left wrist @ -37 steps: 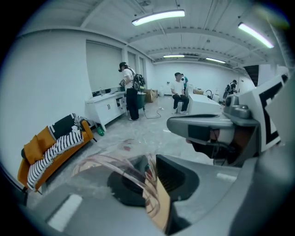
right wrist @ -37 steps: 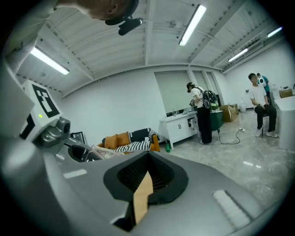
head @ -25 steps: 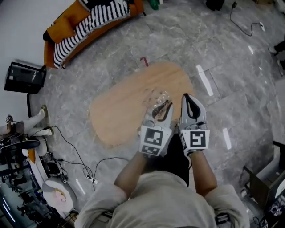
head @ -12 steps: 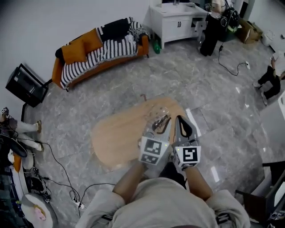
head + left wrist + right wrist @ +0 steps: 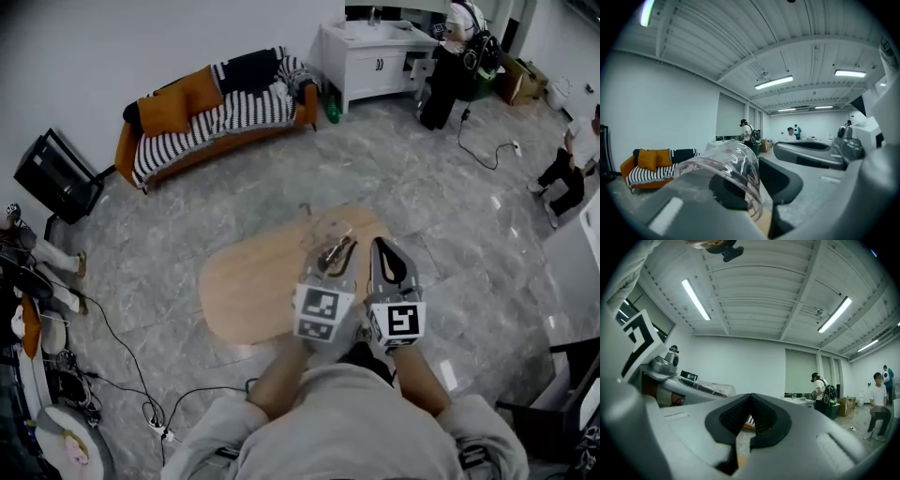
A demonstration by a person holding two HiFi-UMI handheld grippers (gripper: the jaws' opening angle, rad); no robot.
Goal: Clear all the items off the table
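My left gripper [image 5: 330, 247] is shut on a clear plastic cup [image 5: 325, 233], held up above the oval wooden table [image 5: 248, 281]. In the left gripper view the cup [image 5: 729, 161] lies tilted between the jaws of the left gripper [image 5: 754, 190], its rim toward the camera. Just to its right my right gripper [image 5: 383, 247] is shut with nothing in it. The right gripper view shows the dark pads [image 5: 764, 420] of the right gripper [image 5: 750, 404] closed together, with the left gripper [image 5: 686, 385] and the cup [image 5: 710, 389] beside them. No other item shows on the tabletop.
An orange sofa [image 5: 164, 117] with a striped blanket stands by the far wall, a white cabinet [image 5: 375, 52] to its right. People stand at the back right [image 5: 464, 33] and far right [image 5: 572, 155]. A black screen [image 5: 56, 178] and floor cables [image 5: 122, 337] lie left.
The head view has tipped up and taken in more of the room. Both grippers stay side by side over the table's right end, the cup still held in the left one.
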